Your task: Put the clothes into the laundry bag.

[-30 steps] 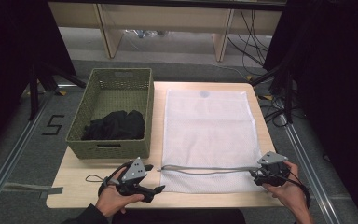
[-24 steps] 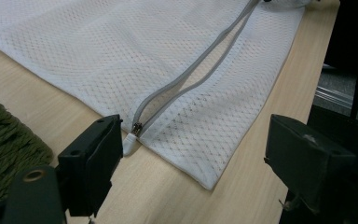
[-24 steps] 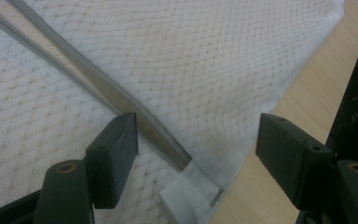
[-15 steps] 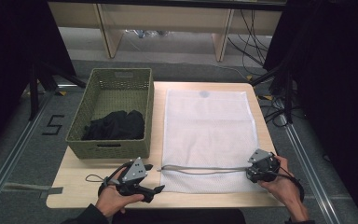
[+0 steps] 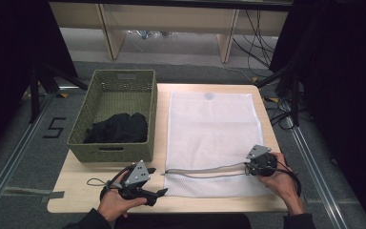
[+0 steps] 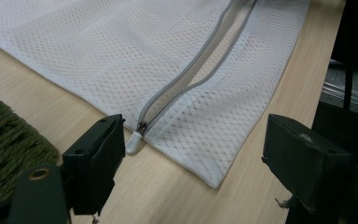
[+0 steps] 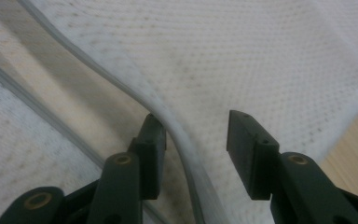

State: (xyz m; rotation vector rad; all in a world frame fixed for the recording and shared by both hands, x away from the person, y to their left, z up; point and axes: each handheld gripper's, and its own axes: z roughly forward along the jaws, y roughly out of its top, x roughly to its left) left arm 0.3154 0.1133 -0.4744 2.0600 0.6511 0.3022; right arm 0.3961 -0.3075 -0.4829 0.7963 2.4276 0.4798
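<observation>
Right gripper [image 5: 251,168] at right end of mesh laundry bag [image 5: 212,129], jaws just been closing, upper zipper edge [image 7: 168,122] between them, pads not yet pressing. Left gripper [image 5: 158,192] spread, off bag, near zipper pull [image 6: 134,142]. Zipper open; bag flat, looks empty, hard to confirm. Dark clothes [image 5: 119,128] in green basket [image 5: 124,78], loading not begun.

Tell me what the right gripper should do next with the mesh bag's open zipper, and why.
Probably finish closing the right gripper on the upper zipper edge. Its jaws have just been closing, that edge lies between them, one pad beside it, the other apart. The mesh bag is unzipped, so a firm pinch would let it lift the opening.
</observation>
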